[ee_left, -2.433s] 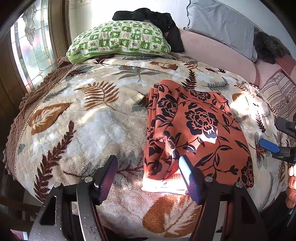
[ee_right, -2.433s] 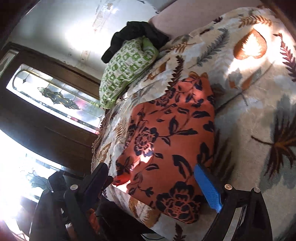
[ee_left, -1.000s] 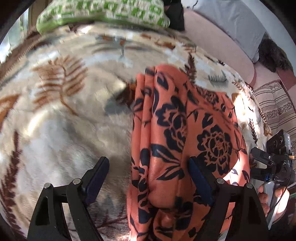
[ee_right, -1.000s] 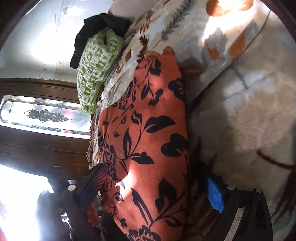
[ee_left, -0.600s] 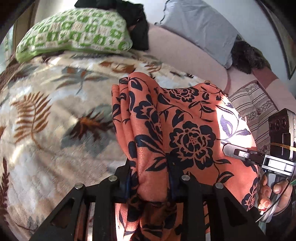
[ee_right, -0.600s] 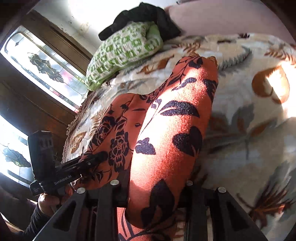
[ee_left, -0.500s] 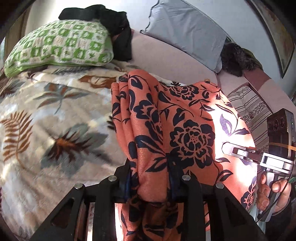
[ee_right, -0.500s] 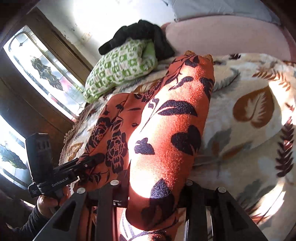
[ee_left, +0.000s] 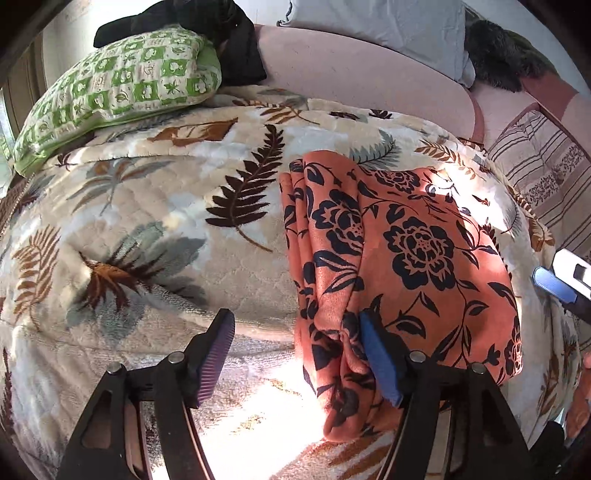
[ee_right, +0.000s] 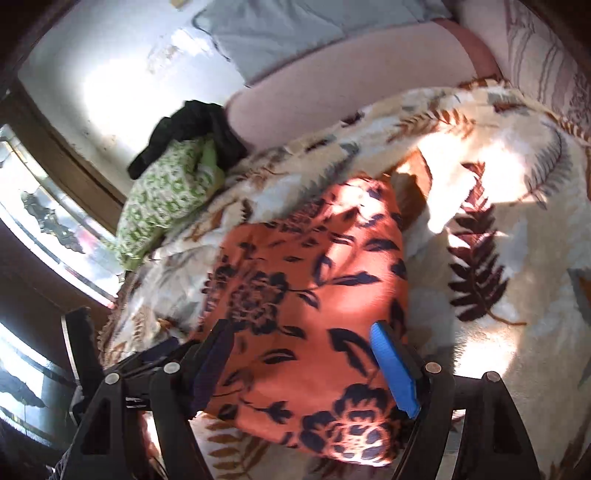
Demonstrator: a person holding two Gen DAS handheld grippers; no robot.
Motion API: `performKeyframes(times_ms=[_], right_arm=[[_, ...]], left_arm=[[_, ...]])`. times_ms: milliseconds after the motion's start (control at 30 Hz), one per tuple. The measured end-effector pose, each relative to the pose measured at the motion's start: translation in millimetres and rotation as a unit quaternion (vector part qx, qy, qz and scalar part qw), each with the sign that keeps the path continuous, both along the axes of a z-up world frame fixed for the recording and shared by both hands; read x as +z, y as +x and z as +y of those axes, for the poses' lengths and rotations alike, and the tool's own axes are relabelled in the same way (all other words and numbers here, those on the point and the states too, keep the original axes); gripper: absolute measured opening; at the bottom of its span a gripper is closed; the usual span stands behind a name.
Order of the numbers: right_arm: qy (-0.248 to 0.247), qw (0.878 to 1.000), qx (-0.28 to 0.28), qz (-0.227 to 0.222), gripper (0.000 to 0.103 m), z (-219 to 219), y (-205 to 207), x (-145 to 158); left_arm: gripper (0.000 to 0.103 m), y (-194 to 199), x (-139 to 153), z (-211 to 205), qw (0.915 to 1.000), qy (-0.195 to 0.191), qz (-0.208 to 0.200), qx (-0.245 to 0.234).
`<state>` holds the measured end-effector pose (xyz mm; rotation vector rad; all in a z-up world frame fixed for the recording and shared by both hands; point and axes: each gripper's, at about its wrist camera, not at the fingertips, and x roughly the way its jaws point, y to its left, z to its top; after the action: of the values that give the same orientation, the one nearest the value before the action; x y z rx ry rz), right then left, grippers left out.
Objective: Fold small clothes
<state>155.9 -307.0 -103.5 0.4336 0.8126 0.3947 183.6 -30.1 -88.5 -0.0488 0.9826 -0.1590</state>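
The folded orange floral cloth (ee_left: 406, 258) lies flat on the leaf-patterned blanket (ee_left: 147, 221). The left hand-held gripper (ee_left: 299, 354) and the right hand-held gripper (ee_right: 306, 369) are both opening, pads clear of the cloth, gripping nothing.

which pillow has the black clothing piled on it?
The green-and-white checked pillow, at the far left of the bed: the black clothing lies across its top edge. The grey pillow and the striped pillow have none on them.
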Motion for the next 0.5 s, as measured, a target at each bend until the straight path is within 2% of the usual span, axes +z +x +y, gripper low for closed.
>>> performKeyframes(times_ms=[33,67,100,167,200,267,333,433,500], right_arm=[[0.003,1.000,0.007,-0.013,0.083,7,-5,4],[0.005,1.000,0.013,-0.014,0.093,18,-5,1],[0.004,1.000,0.024,0.002,0.097,25,-2,-11],[-0.039,0.996,0.026,0.073,0.097,39,11,-49],[-0.057,0.996,0.022,0.072,0.097,42,8,-53],[-0.066,0.997,0.013,0.046,0.097,48,-7,-32],[-0.066,0.997,0.008,0.029,0.097,52,-24,-5],[-0.148,0.988,-0.030,-0.015,0.098,58,-58,29],[-0.190,0.980,-0.044,-0.029,0.103,60,-75,42]], left_arm=[[0.070,-5,3,0,1.0000,0.005,-0.002,0.002],[0.070,-8,7,1,0.9999,0.011,-0.004,0.007],[0.070,-11,13,2,0.9997,0.018,-0.008,0.012],[0.074,-27,25,2,0.9992,0.030,-0.020,0.020],[0.077,-35,32,4,0.9988,0.036,-0.026,0.021],[0.088,-52,45,8,0.9972,0.048,-0.047,0.031],[0.089,-65,58,12,0.9953,0.052,-0.064,0.051],[0.089,-80,73,16,0.9945,0.039,-0.073,0.063],[0.090,-88,80,16,0.9941,0.038,-0.073,0.071]])
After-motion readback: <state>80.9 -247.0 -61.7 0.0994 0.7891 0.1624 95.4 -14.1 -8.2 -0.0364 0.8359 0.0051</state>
